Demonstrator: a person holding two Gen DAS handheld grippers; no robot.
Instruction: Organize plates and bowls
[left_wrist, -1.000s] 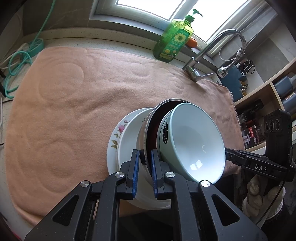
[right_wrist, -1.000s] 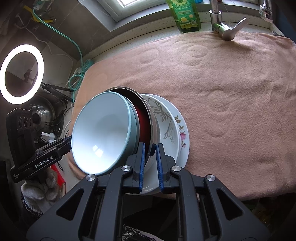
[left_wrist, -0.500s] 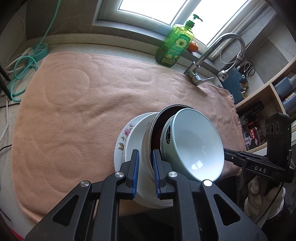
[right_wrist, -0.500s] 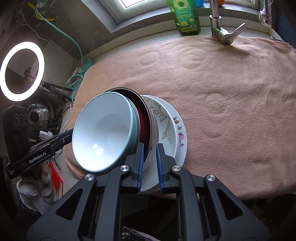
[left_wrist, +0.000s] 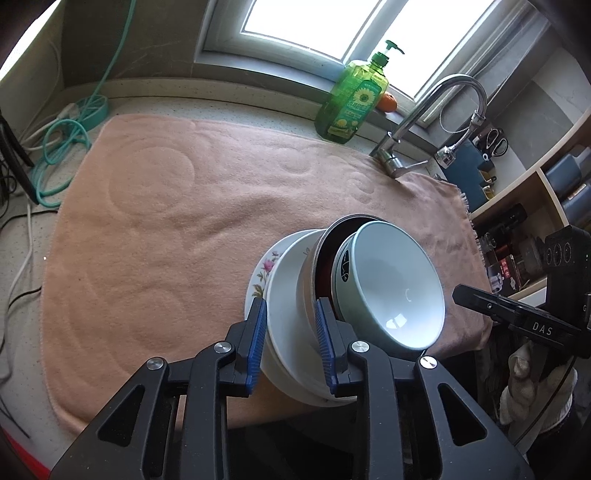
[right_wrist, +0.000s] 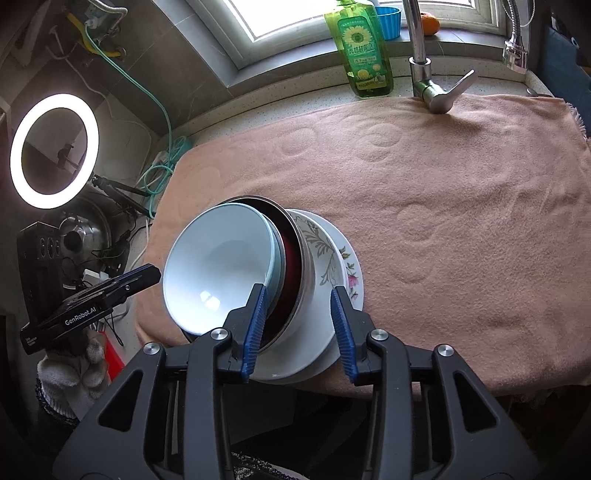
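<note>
Both the left gripper (left_wrist: 290, 338) and right gripper (right_wrist: 301, 328) have just been opening, jaws now released around the stack's rims. The pale blue ceramic bowl (right_wrist: 218, 269) sits tilted inside a steel bowl (right_wrist: 295, 258) atop floral white plates (right_wrist: 343, 266), at the peach towel's (right_wrist: 461, 221) near edge.

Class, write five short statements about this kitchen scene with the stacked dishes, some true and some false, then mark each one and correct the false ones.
1. The pale blue bowl sits at the top of the stack. True.
2. The dishes rest on a bare steel sink. False: they rest on a peach towel.
3. The flowered plate lies at the bottom of the stack. True.
4. The right gripper is clamped on the plate. False: its jaws have just been opening and stand apart around the stack's rims.
5. The soap bottle is red. False: it is green, standing by the window.
</note>
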